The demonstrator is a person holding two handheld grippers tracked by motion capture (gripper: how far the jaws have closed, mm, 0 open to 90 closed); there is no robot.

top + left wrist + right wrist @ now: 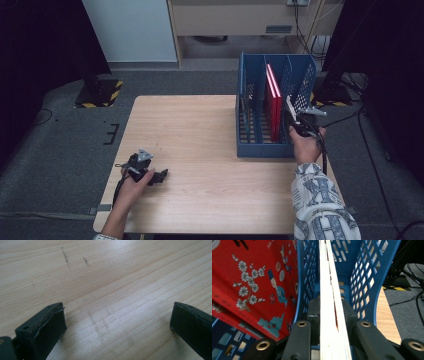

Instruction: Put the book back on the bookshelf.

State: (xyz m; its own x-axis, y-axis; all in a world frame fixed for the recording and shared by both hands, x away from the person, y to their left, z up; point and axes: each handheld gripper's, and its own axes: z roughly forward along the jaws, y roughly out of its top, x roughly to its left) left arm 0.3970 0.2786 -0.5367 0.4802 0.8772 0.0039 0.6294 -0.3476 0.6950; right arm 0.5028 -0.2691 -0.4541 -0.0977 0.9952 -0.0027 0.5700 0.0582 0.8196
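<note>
- Nearest the camera: the person's patterned sleeve (pixel 320 205) at the table's near right corner, forearm running toward the rack.
- Table (pixel 200 130): light wood top, bare across its left and middle.
- Blue file rack (pixel 260 145): perforated plastic, standing at the table's far right corner, split by upright dividers into several slots.
- Red books (pixel 273 102): standing upright in a middle slot of the rack; the right gripper view shows a red cover (pixel 249 282) printed with white blossoms, just left of a blue divider.
- Held book (pixel 327 300): seen edge-on, cream page block upright, in the slot just right of the red books, near the rack's right wall.
- Right hand-held gripper (pixel 296 116): at the rack's right side, pads pinching the held book from both faces.
- Left hand-held gripper (pixel 161 176): low over the table near its near left corner, jaws spread wide with bare wood between them.
</note>
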